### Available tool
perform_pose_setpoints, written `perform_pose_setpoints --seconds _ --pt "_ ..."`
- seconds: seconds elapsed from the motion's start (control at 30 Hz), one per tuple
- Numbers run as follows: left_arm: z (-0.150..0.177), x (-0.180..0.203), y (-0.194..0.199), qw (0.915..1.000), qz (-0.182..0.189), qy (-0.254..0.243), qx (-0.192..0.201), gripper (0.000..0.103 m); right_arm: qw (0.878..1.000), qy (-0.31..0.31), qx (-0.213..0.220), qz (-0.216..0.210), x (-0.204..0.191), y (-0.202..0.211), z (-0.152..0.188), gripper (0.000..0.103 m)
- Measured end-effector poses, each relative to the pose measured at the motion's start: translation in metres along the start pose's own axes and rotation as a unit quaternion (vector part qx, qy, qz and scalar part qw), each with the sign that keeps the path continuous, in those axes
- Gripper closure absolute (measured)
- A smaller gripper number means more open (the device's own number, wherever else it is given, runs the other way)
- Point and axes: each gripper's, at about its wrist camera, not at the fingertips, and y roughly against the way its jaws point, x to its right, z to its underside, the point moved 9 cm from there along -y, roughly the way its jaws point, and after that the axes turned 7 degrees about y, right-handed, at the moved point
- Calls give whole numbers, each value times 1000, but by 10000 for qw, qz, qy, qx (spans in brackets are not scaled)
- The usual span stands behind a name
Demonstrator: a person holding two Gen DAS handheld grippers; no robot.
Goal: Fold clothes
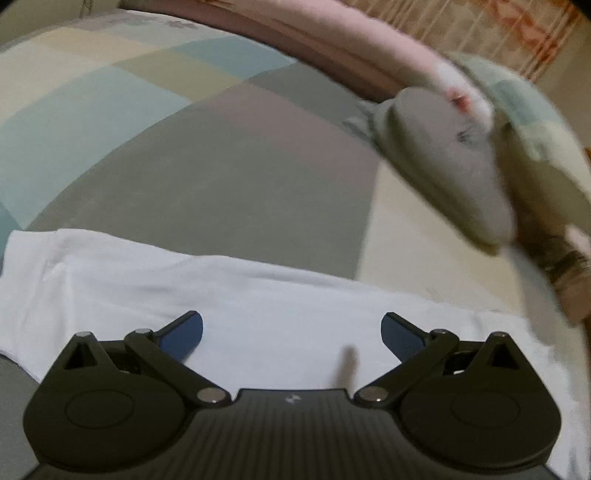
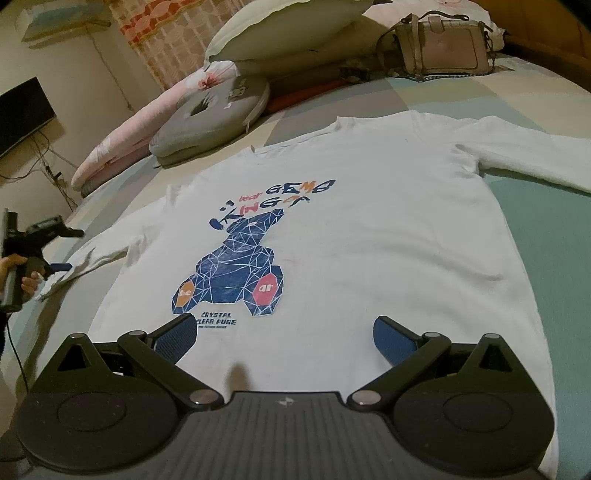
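A white long-sleeved shirt (image 2: 369, 236) with a blue bear print lies flat, face up, on the bed, both sleeves spread out to the sides. My right gripper (image 2: 284, 339) is open over the shirt's lower hem, empty. My left gripper (image 1: 291, 336) is open over the white cloth (image 1: 258, 314) of the left sleeve, empty. The left gripper also shows in the right wrist view (image 2: 55, 266), held by a hand at the end of the left sleeve.
The bed has a patchwork sheet (image 1: 184, 147). A grey ring cushion (image 2: 210, 114), pink pillows (image 2: 122, 144), a large pillow (image 2: 284, 33) and a beige handbag (image 2: 443, 40) lie at the head of the bed. A dark screen (image 2: 22, 114) hangs on the wall.
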Motion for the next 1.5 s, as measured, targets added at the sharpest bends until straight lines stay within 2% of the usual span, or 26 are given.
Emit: perform_pose_setpoints --seconds 0.17,0.27,0.33,0.43,0.5,0.6,0.93,1.2,1.27,1.37,1.5 --pt "-18 -2 -19 9989 -363 27 287 1 10000 72 -13 28 -1 -2 0 0" --pt "-19 3 -12 9979 -562 -51 328 1 9999 95 -15 45 -1 -2 0 0" --pt "-11 14 2 9982 -350 -273 396 1 10000 66 -10 31 0 -1 0 0" --pt "21 38 17 9952 -68 -922 334 1 10000 20 -7 16 -1 0 1 0" --pt "43 46 18 9906 -220 -1313 315 1 10000 10 -11 14 -1 0 1 0" --pt "63 44 16 9871 -425 -1523 232 1 10000 13 -25 21 -1 0 1 0" --pt "63 34 50 9892 -525 -1353 185 1 9999 93 -38 91 -4 0 1 0" --pt "0 -24 50 9981 -373 -343 337 1 9998 173 58 110 -8 2 -1 0" --pt "-4 -37 39 9994 -218 -67 278 1 9995 246 82 163 -9 1 -1 0" --pt "-4 -51 24 9995 -197 86 242 1 9996 220 42 161 -8 -2 0 0" --pt "-20 -67 15 9966 -393 300 656 1 9994 283 57 209 -9 -5 0 0"
